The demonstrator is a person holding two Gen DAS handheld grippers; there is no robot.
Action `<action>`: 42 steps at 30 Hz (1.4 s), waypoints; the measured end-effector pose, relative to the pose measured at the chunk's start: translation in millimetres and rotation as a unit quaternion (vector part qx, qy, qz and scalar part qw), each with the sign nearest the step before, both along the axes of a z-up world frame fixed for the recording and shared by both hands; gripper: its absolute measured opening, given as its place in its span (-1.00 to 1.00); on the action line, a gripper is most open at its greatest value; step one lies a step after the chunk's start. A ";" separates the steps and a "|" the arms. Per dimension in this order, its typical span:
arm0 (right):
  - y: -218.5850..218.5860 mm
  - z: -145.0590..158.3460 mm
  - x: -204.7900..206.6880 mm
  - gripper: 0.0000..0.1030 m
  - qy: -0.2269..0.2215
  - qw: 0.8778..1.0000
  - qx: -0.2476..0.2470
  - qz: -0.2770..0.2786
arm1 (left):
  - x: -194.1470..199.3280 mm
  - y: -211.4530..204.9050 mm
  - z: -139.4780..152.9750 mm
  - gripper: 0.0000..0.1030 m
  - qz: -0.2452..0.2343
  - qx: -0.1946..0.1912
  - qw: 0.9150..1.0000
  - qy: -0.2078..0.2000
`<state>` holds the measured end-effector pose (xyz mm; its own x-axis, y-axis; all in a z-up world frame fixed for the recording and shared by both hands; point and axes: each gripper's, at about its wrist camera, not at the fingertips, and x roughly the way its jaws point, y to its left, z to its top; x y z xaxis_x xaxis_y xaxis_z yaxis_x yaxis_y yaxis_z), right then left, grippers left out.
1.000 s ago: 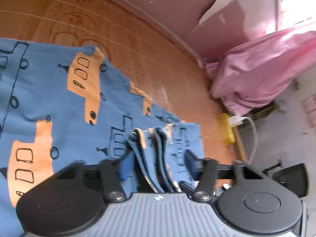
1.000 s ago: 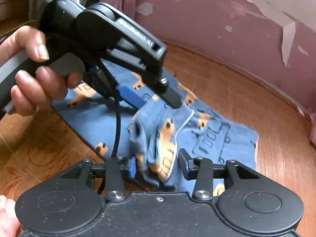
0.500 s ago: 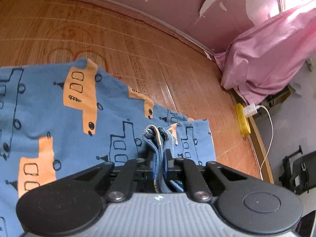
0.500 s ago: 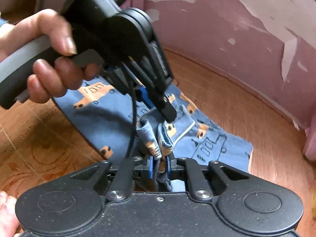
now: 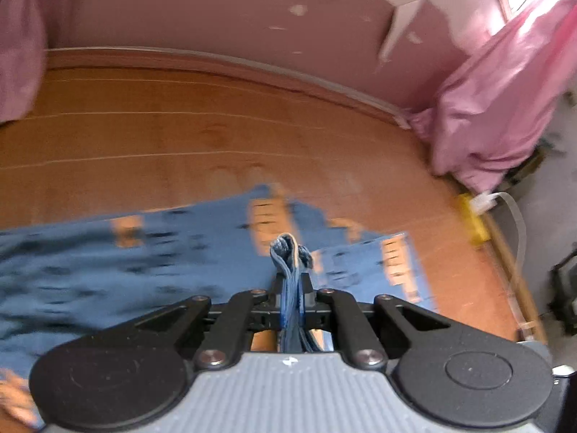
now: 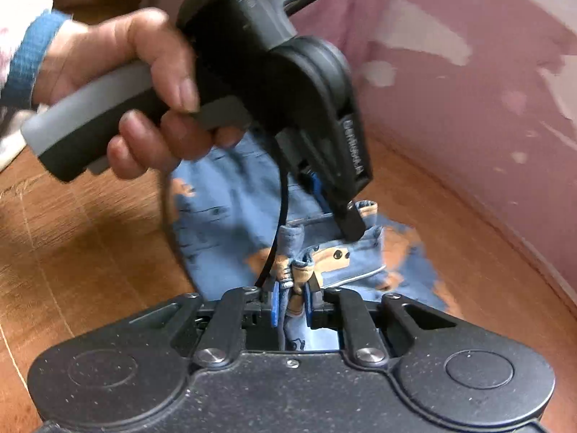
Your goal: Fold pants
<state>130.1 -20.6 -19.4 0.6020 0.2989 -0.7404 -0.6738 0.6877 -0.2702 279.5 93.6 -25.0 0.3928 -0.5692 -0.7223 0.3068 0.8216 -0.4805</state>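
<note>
Pants (image 5: 144, 263) pinched in both tools

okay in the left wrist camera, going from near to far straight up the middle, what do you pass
left gripper shut on a bunched fold → blue pants spread flat → bare wooden floor → pale baseboard → peeling pink wall.

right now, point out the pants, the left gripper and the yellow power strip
pants (image 5: 151, 259): left wrist view, on the flat blue cloth left of the gripper
left gripper (image 6: 348, 222): right wrist view, at its tips pinching the hem
yellow power strip (image 5: 472, 220): left wrist view, on its yellow body
</note>
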 end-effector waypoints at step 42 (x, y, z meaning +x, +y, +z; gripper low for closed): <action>-95.6 -33.5 -8.1 0.99 -0.066 0.989 0.041 -0.123 | -106.4 116.9 -24.3 0.00 0.404 0.054 0.910 -0.073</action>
<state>122.0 -116.2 -52.9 0.7544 0.1859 -0.6296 -0.4449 0.8499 -0.2822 173.1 210.6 -49.2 0.7476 0.0194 -0.6639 -0.3650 0.8471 -0.3862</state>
